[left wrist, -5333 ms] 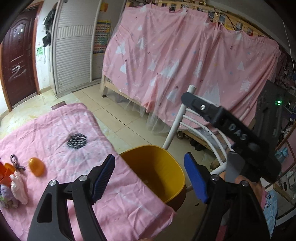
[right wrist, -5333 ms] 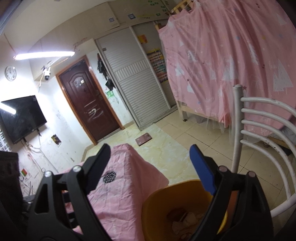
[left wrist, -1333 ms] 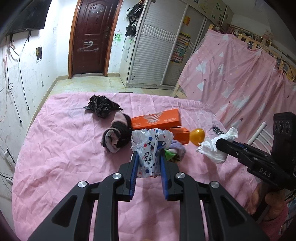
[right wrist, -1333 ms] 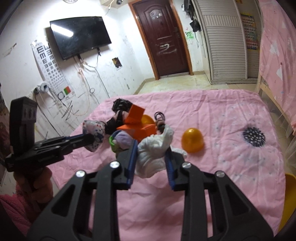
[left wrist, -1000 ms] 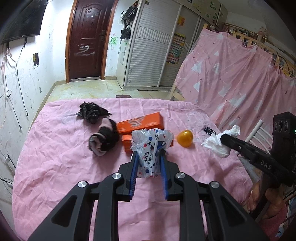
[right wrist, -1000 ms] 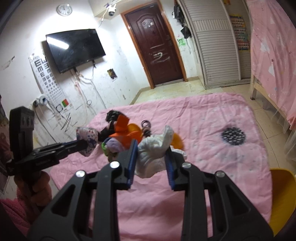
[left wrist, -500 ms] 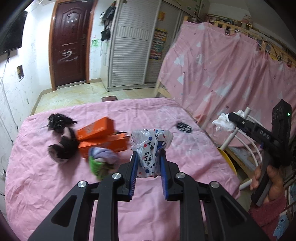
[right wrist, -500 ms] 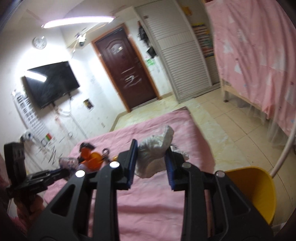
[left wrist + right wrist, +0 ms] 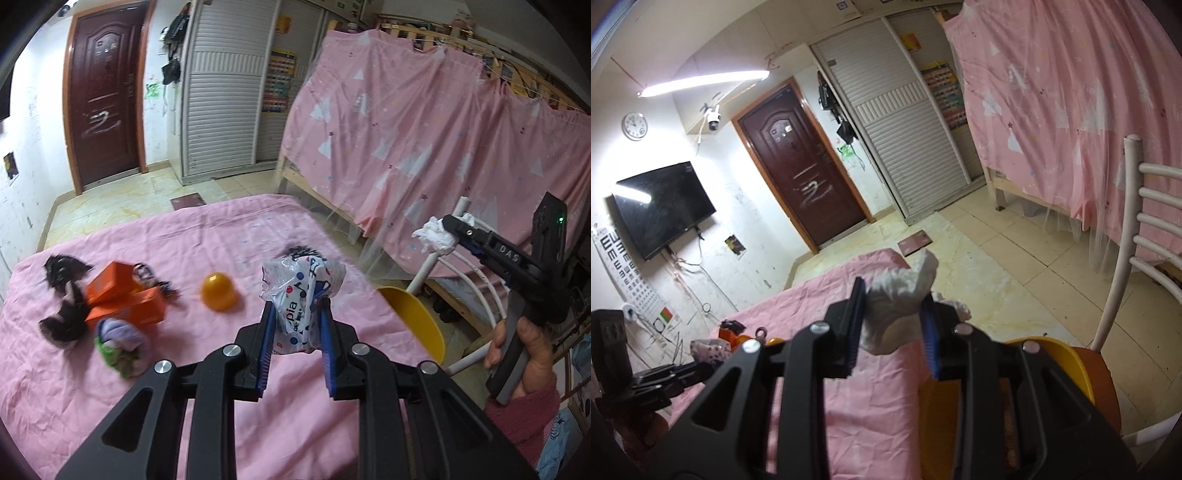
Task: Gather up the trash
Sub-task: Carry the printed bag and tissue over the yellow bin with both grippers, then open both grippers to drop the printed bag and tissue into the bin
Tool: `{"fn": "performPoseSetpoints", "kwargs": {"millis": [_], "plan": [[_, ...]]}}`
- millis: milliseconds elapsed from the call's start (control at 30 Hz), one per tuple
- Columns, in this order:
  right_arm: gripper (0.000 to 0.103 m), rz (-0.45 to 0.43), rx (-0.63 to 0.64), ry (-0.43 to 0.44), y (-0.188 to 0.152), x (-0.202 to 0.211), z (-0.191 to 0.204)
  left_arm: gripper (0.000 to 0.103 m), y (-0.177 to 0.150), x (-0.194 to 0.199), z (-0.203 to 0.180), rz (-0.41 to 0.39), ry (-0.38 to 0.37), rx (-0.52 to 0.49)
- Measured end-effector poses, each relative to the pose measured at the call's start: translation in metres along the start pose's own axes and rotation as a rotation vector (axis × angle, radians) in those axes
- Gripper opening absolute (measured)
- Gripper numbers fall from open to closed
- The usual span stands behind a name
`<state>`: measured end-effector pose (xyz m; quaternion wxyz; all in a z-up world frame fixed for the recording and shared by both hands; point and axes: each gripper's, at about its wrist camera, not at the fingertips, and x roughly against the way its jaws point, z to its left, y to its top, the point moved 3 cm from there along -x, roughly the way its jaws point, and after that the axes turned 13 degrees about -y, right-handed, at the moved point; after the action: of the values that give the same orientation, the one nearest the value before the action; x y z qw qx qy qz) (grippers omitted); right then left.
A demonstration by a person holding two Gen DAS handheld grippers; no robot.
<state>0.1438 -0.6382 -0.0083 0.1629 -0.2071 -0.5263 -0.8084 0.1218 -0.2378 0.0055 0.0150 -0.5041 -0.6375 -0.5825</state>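
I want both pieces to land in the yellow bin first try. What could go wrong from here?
1. The white tissue wad sticks out well past the right tongs; a loose flap may catch and drop outside the yellow bin.
2. The left tongs hold the printed plastic bag over the pink tablecloth, short of the bin; releasing now would miss.
3. Both tongs heading for one opening may collide.

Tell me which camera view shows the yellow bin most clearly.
The left wrist view: the yellow bin stands unblocked past the bed's edge, though its inside is hidden. In the right wrist view the right claw and its black frame cover most of it.
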Motion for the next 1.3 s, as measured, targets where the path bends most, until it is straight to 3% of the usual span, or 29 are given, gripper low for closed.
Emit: {"fn": "performPoseSetpoints", "kwargs": {"millis": [67,200,433,567,767,867,967,1000,1300], "plan": [[0.029,0.002,-0.012,-0.004,0.0,0.002,-0.004,0.015,0.004,-0.008,-0.01,0.008,-0.018,-0.01],[0.05,-0.016,-0.037,-0.021,0.001,0.008,-0.01,0.015,0.009,-0.022,-0.028,0.03,-0.044,-0.027],[0.054,-0.063,-0.096,-0.023,0.008,0.022,-0.027,0.015,0.015,-0.056,-0.064,0.081,-0.109,-0.059],[0.068,-0.101,-0.139,-0.029,0.013,0.031,-0.04,0.015,0.021,-0.08,-0.089,0.109,-0.156,-0.086],[0.069,-0.146,-0.205,-0.03,0.016,0.045,-0.061,0.017,0.024,-0.118,-0.119,0.155,-0.213,-0.088],[0.075,-0.152,-0.231,-0.024,0.017,0.045,-0.069,0.025,0.023,-0.132,-0.122,0.168,-0.246,-0.05],[0.075,-0.154,-0.233,-0.018,0.016,0.046,-0.067,0.053,0.023,-0.142,-0.119,0.18,-0.253,-0.016],[0.075,-0.153,-0.231,-0.015,0.017,0.045,-0.066,0.055,0.022,-0.144,-0.117,0.18,-0.248,-0.006],[0.076,-0.136,-0.194,-0.004,0.018,0.037,-0.053,0.057,0.02,-0.135,-0.097,0.168,-0.235,0.022]]}}
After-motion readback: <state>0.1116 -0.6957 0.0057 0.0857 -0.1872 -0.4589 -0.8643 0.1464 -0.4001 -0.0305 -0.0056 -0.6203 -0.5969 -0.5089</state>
